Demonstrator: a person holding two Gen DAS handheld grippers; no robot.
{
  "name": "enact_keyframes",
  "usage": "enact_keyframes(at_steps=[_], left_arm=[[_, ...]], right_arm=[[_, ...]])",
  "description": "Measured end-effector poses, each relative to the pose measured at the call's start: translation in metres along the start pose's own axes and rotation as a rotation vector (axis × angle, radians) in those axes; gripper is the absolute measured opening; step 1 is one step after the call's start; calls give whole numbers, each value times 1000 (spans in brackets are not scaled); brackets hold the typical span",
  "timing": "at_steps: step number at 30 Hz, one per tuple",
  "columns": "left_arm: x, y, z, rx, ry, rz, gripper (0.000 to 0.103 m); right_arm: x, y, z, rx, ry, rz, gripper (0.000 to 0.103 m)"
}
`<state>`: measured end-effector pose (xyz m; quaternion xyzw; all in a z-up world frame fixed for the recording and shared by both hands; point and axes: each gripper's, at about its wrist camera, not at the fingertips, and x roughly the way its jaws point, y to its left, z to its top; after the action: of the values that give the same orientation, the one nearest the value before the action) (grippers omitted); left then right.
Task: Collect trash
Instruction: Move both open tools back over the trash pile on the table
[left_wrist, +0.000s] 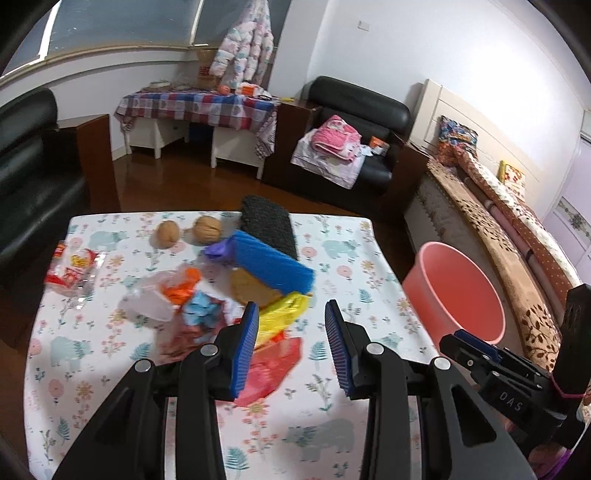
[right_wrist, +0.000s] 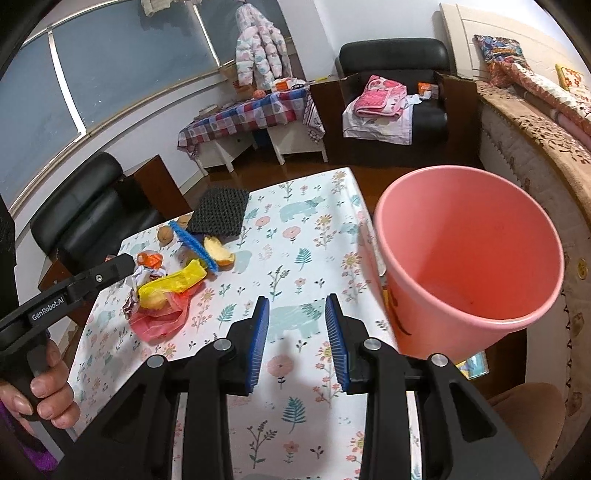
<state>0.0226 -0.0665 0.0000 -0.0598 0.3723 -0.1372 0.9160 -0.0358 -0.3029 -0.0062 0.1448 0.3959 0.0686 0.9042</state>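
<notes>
A heap of trash lies on the floral tablecloth (left_wrist: 332, 424): a yellow plastic bag (left_wrist: 286, 312), a red plastic bag (left_wrist: 275, 369), an orange wrapper (left_wrist: 183, 286), a blue-and-white wrapper (left_wrist: 205, 314) and clear plastic (left_wrist: 147, 304). My left gripper (left_wrist: 291, 314) hovers open over the yellow and red bags, with its pads clear of them. A red snack wrapper (left_wrist: 74, 271) lies apart at the left. My right gripper (right_wrist: 297, 306) is open and empty above bare cloth, left of the pink bucket (right_wrist: 469, 258). The right wrist view shows the yellow bag (right_wrist: 173, 282) and the red bag (right_wrist: 162, 317).
Behind the heap are two walnuts (left_wrist: 168, 234), a blue sponge (left_wrist: 273, 264), a brown piece (left_wrist: 251, 288), a purple scrap (left_wrist: 218, 249) and a black mat (left_wrist: 267, 225). The pink bucket (left_wrist: 458, 291) stands by the table's right edge. Black armchairs, a checked side table and a bed surround the table.
</notes>
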Motion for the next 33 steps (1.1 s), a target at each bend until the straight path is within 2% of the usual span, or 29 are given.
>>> enact_keyframes(at_steps=[7,11,15,19,26,33], left_arm=[[-11,34,-3,-29,-28,69,36],[-10,55,-8,-59,-16,109,38],[-2,66,-10,-123,23,68,38],[6,63,-9,-145,36,22,44],[28,52,-4,-141,63,20,45],[42,48,-6,-112,78,72,45]], right_arm=[[13,14,-1,-30,26,39,32],[20,19,-3,-35,45,52,32],[25,22,-3,-37,57,59,32],[29,25,-3,-41,63,52,32],[27,19,-3,-23,52,29,32],[26,14,-2,-13,49,17,32]])
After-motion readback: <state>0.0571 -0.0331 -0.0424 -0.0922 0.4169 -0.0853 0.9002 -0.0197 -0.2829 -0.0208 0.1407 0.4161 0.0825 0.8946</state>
